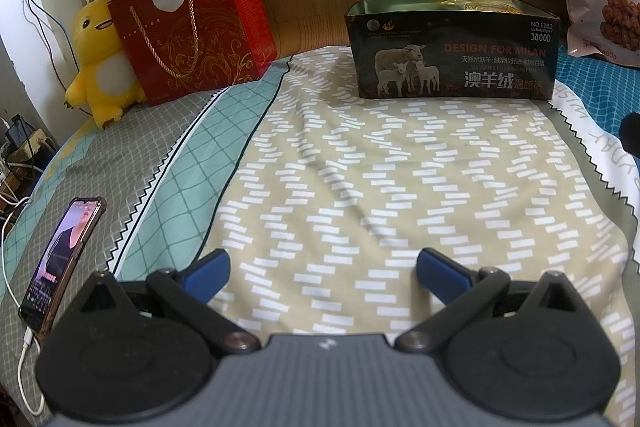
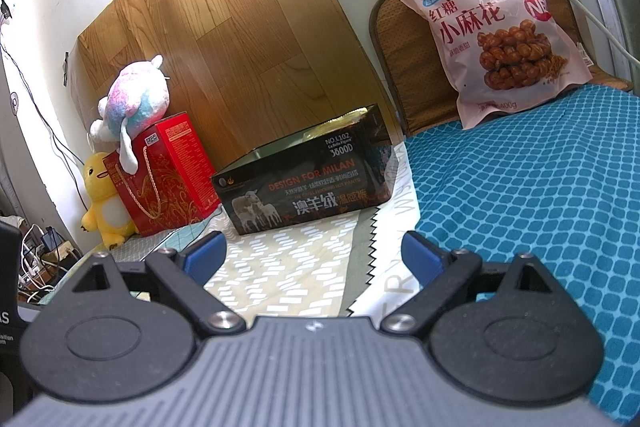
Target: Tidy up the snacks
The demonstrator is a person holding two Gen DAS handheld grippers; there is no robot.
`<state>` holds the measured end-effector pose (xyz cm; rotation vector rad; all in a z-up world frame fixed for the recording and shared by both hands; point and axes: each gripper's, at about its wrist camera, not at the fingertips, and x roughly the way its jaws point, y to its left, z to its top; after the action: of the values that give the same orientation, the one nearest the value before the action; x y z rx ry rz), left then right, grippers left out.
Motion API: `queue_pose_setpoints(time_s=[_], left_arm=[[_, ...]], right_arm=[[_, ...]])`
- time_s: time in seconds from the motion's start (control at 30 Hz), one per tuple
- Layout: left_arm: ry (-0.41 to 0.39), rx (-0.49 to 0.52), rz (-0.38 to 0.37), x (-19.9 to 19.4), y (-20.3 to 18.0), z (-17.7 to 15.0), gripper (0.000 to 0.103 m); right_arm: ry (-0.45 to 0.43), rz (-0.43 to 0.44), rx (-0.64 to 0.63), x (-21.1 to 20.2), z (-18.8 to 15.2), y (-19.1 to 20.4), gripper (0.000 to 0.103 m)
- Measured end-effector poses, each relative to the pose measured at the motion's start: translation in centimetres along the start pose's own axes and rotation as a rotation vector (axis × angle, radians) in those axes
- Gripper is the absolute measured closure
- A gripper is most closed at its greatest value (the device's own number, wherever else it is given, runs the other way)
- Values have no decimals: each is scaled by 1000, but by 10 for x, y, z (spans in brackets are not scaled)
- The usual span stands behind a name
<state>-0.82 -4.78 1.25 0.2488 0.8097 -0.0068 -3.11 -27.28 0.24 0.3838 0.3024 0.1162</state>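
Two tools frame the scene, both with blue fingers spread apart and nothing between them: the left tool (image 1: pixel 322 269) hovers over the beige patterned bedspread (image 1: pixel 360 187), the right tool (image 2: pixel 314 255) over the seam where that spread meets a teal blanket (image 2: pixel 540 195). Beside the left tool a lit phone (image 1: pixel 62 259) lies on the bed, cabled. Farther on, a dark open-topped box (image 1: pixel 452 59) printed with sheep stands on the spread; something gold-wrapped shows above its rim. Beyond, at the headboard, a pink snack bag (image 2: pixel 492 35) of twisted dough sticks leans upright against a brown cushion (image 2: pixel 400 67), well apart from the box. Judged by its look, the bag is light, soft-walled and slippery, its contents brittle; a hold on the flat sealed top edge or an upper corner would likely spare them. Far left stand a red gift bag (image 1: pixel 192 27) and a yellow plush toy (image 1: pixel 100 59).
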Motion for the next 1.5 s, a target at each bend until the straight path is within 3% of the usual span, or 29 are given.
queue_pose_setpoints(time_s=[1.5], left_arm=[[49, -1, -53, 1, 0, 2, 0]], right_arm=[[-1, 0, 6, 0, 0, 0, 7]])
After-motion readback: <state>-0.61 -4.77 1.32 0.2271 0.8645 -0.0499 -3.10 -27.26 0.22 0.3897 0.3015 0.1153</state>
